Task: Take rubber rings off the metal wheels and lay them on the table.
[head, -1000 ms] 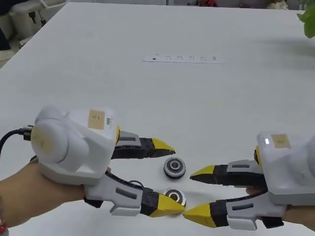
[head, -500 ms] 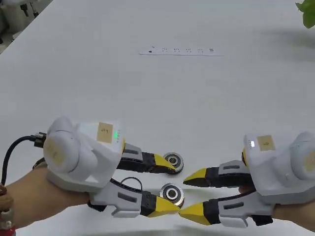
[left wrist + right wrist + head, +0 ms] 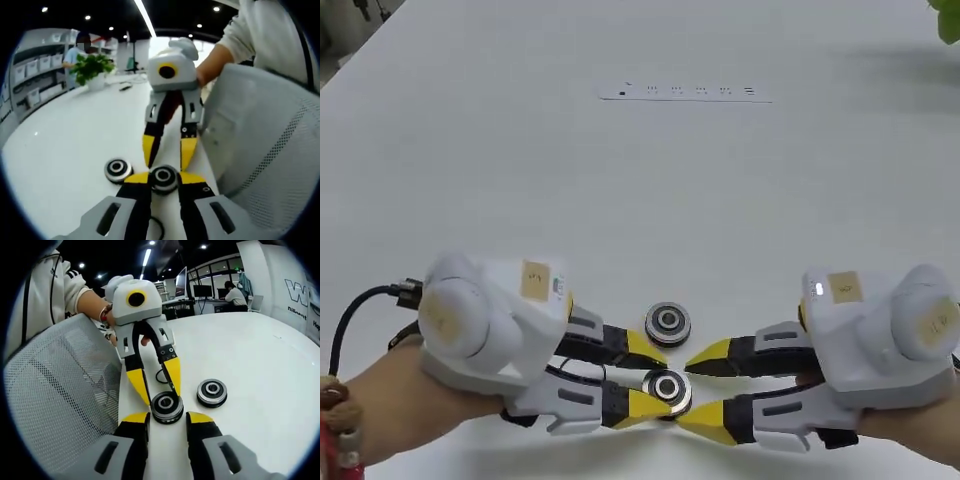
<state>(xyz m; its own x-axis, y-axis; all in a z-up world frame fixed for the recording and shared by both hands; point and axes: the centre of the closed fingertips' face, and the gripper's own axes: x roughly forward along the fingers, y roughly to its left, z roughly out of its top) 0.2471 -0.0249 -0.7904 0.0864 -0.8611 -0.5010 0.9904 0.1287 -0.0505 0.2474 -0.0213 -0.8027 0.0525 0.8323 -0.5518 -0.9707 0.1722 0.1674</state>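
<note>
- Counter [image 3: 620, 200]: white. Two small wheels lie flat at its near edge, between the two claws. Both have a black outer band around a bright metal hub.
- Near wheel [image 3: 667, 388]: sits between the tips of both claws.
- Far wheel [image 3: 667, 322]: at 12 o'clock of the near wheel, just beside it and not touching. Nothing grips it.
- Left claw [image 3: 655, 383]: comes in from 9 o'clock. In the left gripper view its two yellow tips press on opposite sides of the near wheel, so it is pinching that wheel. Its upper jaw lies between the two wheels.
- Right claw [image 3: 685, 392]: comes in from 3 o'clock, jaws spread. In the right gripper view its tips flank the near wheel on the side towards the camera. I cannot tell whether they touch the wheel.
- The tips of the two claws nearly meet around the near wheel. The lower tips look to be touching or almost so.
- Power strip [image 3: 685, 93]: white, flat on the counter at 12 o'clock, well apart from the wheels.
- Potted plant [image 3: 92, 67]: stands far back on the counter in the left gripper view.
- Mesh chair back [image 3: 60, 390]: beside the counter edge, behind the left claw.
</note>
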